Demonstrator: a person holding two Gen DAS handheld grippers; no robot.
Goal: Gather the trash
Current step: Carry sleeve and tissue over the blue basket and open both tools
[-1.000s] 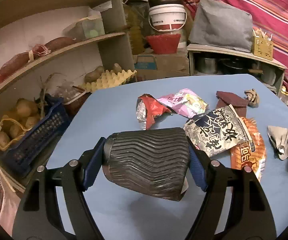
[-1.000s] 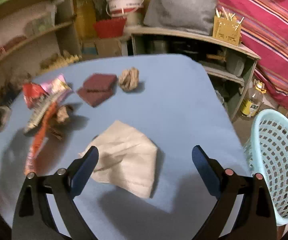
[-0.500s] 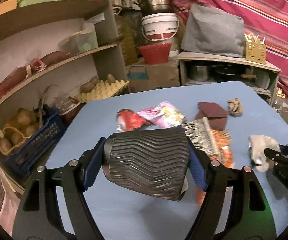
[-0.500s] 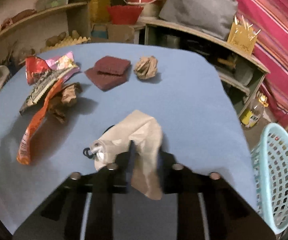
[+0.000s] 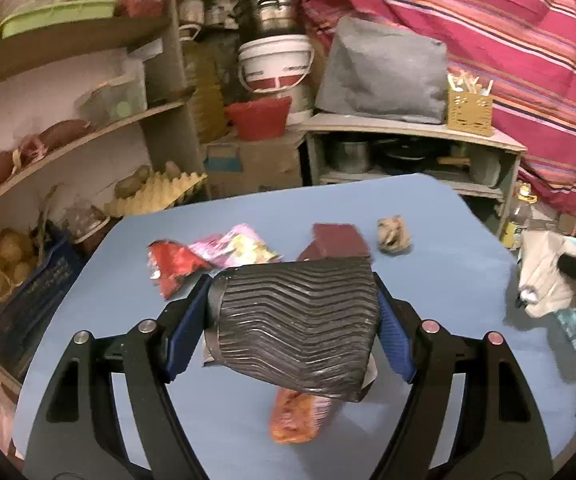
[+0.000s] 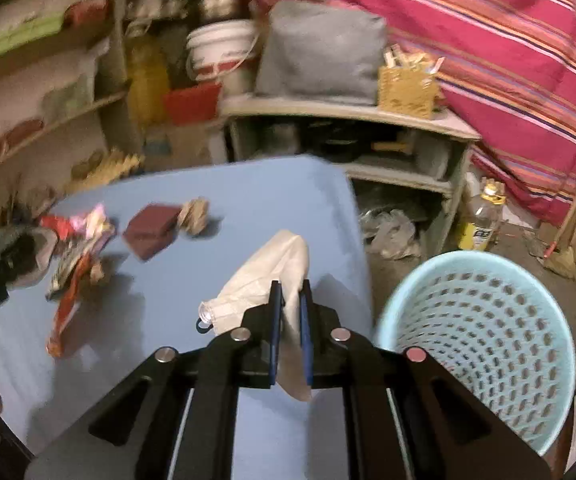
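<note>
Blue table [image 5: 439, 240]: five wrappers, one basket [image 6: 483, 344].

Two wrist fisheyes over one blue table

From the left wrist we look forward and down past its fingers across the blue table [image 5: 427, 216] toward the shelves [image 5: 407, 132]; from the right wrist we face the same shelves from nearer the table's right edge, close above the pale blue basket [image 6: 483, 344]. We share the table, the crumpled paper ball [image 5: 393, 235] and the striped cloth [image 6: 507, 40].
</note>
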